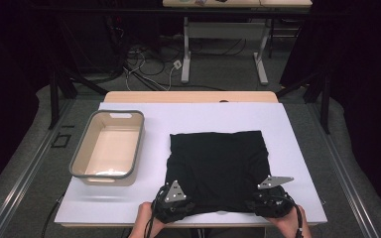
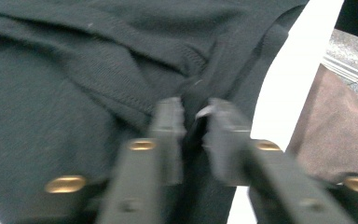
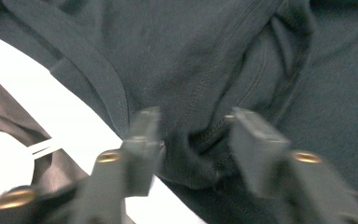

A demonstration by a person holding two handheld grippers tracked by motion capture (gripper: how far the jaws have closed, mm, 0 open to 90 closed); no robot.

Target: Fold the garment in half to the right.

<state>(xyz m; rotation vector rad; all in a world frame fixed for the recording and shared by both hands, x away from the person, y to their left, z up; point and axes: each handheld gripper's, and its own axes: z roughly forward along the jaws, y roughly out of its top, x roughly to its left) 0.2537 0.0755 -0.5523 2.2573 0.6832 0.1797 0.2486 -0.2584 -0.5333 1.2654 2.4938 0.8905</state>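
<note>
Garment on table center, tub to its left.

bench is wide open right of and behind the black cloth, left of the cloth the tub blocks that side

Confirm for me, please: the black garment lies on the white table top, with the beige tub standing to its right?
Not quite. The black garment does lie on the white table top, but the beige tub stands to its left, as the high view shows.
</note>
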